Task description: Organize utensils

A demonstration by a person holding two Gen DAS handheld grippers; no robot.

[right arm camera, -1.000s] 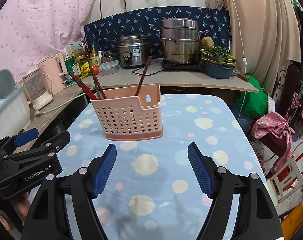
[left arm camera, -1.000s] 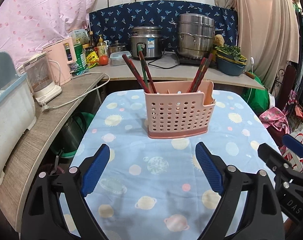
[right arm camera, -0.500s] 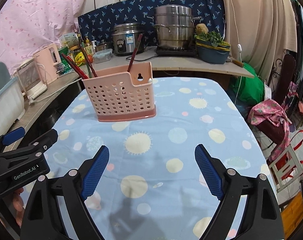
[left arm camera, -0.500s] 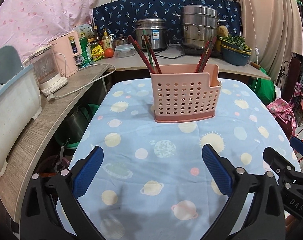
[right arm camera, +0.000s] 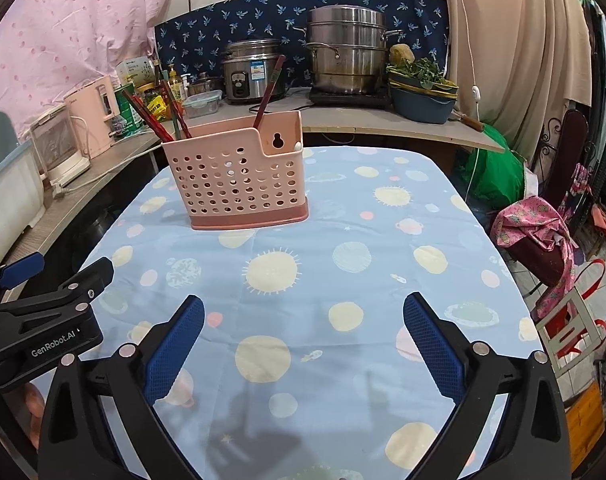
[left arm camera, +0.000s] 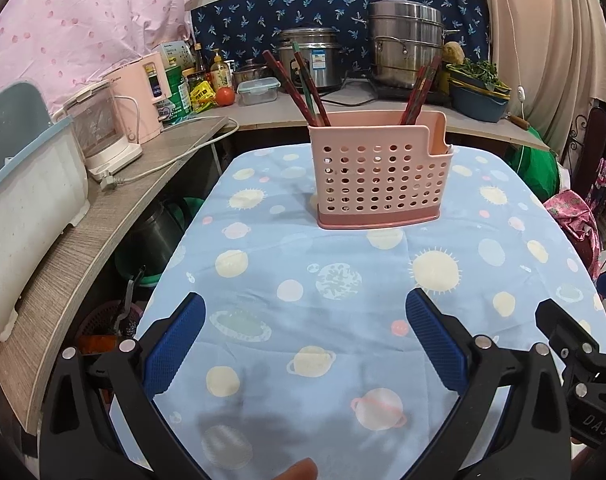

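The pink perforated utensil holder (left arm camera: pixel 377 174) stood upright on the surface (left arm camera: pixel 327 280), which was covered with a blue cloth printed with suns and planets. Everything else is placed against that holder. Dark red chopsticks (left arm camera: pixel 299 88) leaned out of its left end, tilting away to the left, and another pair of chopsticks (left arm camera: pixel 421 90) rose from the compartment toward its right end, tilting right. From the right wrist view a keyhole slot showed in the holder's taller back wall, above the notched lower corner.

The left gripper (left arm camera: pixel 303 344) hung well in front of the holder, apart from it, its blue pads spread wide with only bare cloth between them; its jaws had just been opening. The right gripper (right arm camera: pixel 303 344) hung in front of the holder too and somewhat to its right, likewise spread wide and empty, its jaws also just having opened.

Behind the holder, on a wooden counter, stood a rice cooker (right arm camera: pixel 255 72) and a stacked steel steamer pot (right arm camera: pixel 345 54); left of the holder sat a pink kettle (left arm camera: pixel 141 94).
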